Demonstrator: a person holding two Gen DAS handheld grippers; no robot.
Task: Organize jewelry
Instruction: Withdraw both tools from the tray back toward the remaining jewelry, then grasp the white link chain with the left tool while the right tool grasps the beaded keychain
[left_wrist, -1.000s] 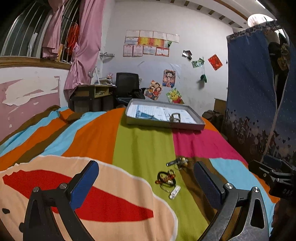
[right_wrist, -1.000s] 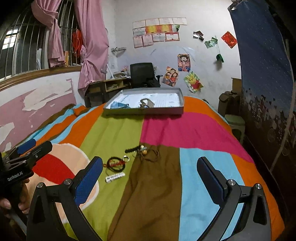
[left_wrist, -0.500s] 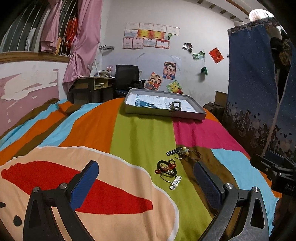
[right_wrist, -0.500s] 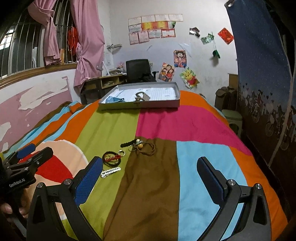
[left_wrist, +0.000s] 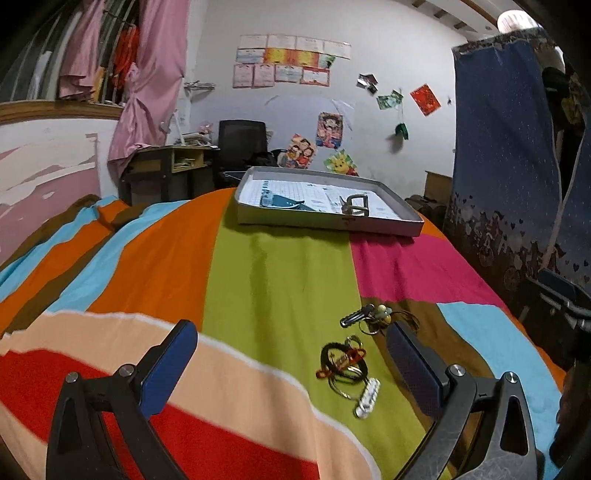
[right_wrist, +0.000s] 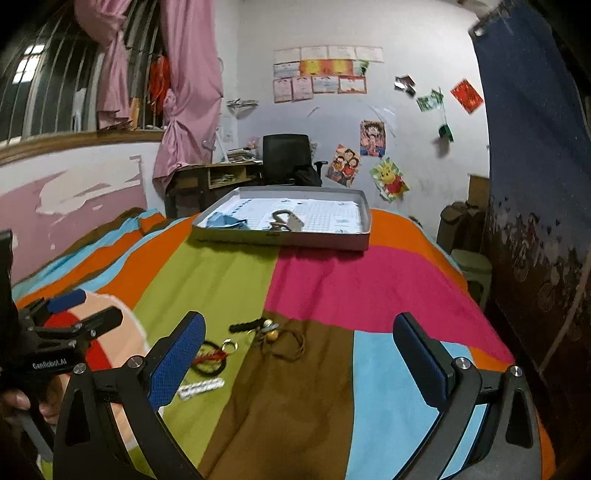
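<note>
L gripper (left_wrist: 291, 365) & R gripper (right_wrist: 299, 354) jaws wide apart, empty; tray (right_wrist: 295, 242) holds metal clasp (right_wrist: 282, 220), blue item (right_wrist: 223, 220).

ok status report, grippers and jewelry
Left gripper open, empty. Right gripper open, empty. Jewelry loose on the blanket, short of the tray. Nothing in the way.

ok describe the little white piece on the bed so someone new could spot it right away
On the striped bedspread, find the green stripe and the small cluster of jewelry on it, well short of the grey tray. The white beaded strip lies at the cluster's near end, just beyond the dark hoops; it is the only pale, straight piece.
</note>
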